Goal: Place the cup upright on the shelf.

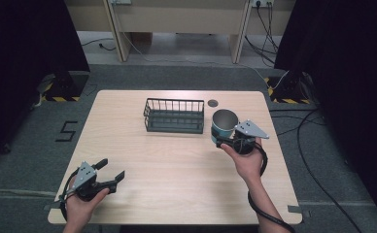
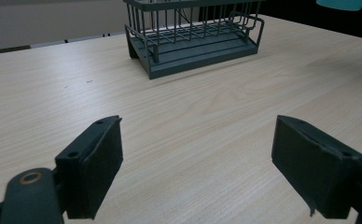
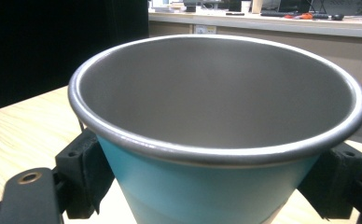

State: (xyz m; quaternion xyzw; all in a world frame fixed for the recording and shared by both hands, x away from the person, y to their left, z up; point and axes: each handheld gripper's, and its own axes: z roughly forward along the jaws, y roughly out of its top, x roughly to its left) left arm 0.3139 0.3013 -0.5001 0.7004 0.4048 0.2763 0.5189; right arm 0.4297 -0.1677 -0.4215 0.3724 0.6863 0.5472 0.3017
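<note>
A teal cup [image 1: 223, 124] with a steel inside stands upright near the table's right side, just right of the dark wire basket [image 1: 174, 115]. My right gripper [image 1: 224, 141] is shut on the cup; in the right gripper view the jaws press both sides of the teal cup [image 3: 216, 154], whose empty mouth faces the camera. My left gripper [image 1: 110, 171] stays open near the front left of the table, nothing between its jaws. From the left gripper view the wire basket [image 2: 195, 35] is empty and lies well ahead of the left gripper [image 2: 198, 163].
A wooden table [image 1: 143, 165] carries a round cable hole [image 1: 213, 103] behind the cup. Cables trail on the floor at the right. Black curtains hang at both sides, and desk legs stand behind the table.
</note>
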